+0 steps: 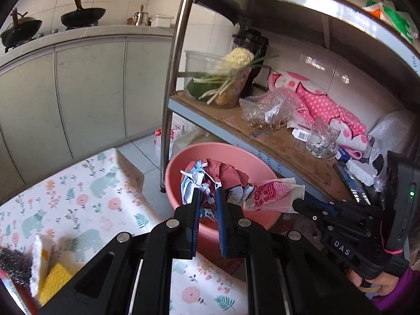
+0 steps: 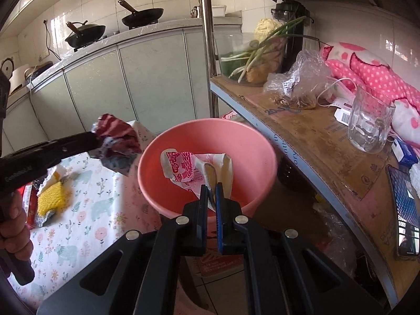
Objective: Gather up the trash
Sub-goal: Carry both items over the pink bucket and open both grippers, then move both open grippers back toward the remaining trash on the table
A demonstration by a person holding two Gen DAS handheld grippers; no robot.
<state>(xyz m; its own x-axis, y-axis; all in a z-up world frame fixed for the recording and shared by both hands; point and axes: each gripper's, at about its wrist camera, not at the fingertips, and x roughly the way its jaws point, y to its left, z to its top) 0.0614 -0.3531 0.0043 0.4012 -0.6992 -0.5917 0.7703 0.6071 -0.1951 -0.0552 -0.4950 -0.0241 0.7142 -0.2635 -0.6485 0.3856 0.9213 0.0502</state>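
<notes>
Both grippers carry trash over the pink basin (image 2: 262, 144), which looks empty inside. Right gripper (image 2: 212, 194) is clamped on a red-printed wrapper (image 2: 183, 169) hanging just past its tips, above the basin. Left gripper (image 1: 208, 197) pinches a crumpled red and blue wad (image 1: 210, 173) near the basin's edge. Neither piece is dropped yet; sponges (image 2: 51, 197) remain on the table behind the left gripper

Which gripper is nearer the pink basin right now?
Right. The right gripper holds its wrapper over the pink basin; the left gripper with crumpled trash is beside its rim.
</notes>
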